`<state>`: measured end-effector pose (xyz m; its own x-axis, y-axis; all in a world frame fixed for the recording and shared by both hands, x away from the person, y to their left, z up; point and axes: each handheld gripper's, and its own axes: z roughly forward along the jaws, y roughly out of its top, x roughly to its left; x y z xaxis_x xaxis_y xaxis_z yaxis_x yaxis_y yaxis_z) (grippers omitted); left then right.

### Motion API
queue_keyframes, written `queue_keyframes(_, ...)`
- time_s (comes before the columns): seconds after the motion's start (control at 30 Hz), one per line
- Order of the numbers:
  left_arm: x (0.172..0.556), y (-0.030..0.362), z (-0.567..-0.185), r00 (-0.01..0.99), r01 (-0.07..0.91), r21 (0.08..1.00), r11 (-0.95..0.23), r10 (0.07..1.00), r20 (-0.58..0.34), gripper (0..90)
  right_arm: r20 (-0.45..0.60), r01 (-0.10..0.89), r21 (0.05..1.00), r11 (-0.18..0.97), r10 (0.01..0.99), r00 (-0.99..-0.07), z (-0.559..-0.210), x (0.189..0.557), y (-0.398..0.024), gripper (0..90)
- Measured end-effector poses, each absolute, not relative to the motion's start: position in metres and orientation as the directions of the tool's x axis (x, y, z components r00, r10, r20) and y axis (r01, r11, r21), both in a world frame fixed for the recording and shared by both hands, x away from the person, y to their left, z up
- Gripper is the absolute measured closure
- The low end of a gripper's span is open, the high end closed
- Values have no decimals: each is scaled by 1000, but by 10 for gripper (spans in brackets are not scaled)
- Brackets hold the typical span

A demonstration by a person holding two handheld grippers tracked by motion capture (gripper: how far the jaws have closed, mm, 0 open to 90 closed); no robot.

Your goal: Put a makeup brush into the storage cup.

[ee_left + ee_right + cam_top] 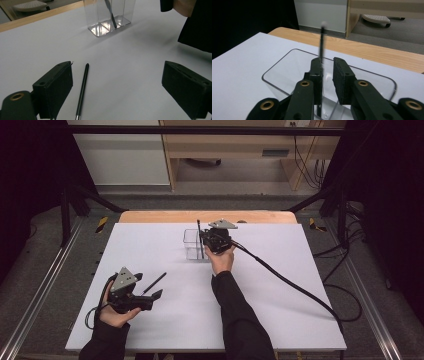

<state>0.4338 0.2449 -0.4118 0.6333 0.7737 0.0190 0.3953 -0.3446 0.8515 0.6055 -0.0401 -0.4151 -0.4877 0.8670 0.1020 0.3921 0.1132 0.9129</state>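
Note:
A clear plastic container with compartments stands at the table's far middle. A thin black pen stands upright in it, its tip rising above the rim. My right gripper hovers over the container, jaws a narrow gap apart; the pen lies against the inner face of the left jaw, and the other jaw is clear of it. Near the front left, my left gripper is wide open and low over the table. A second black pen lies flat between its jaws, close to the left one.
The white table sheet has bare room to the right and front. A wooden table edge runs behind the container. The right gripper's cable trails across the right side. Metal frame rails flank the table.

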Motion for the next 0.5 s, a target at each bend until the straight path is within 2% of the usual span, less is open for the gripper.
queue_keyframes(0.5, 433, 245, -411, 630, 393, 852, -345, 777, 24, 91, 143, 360, 928, 99, 797, -587, -387, 560, -77, 515)
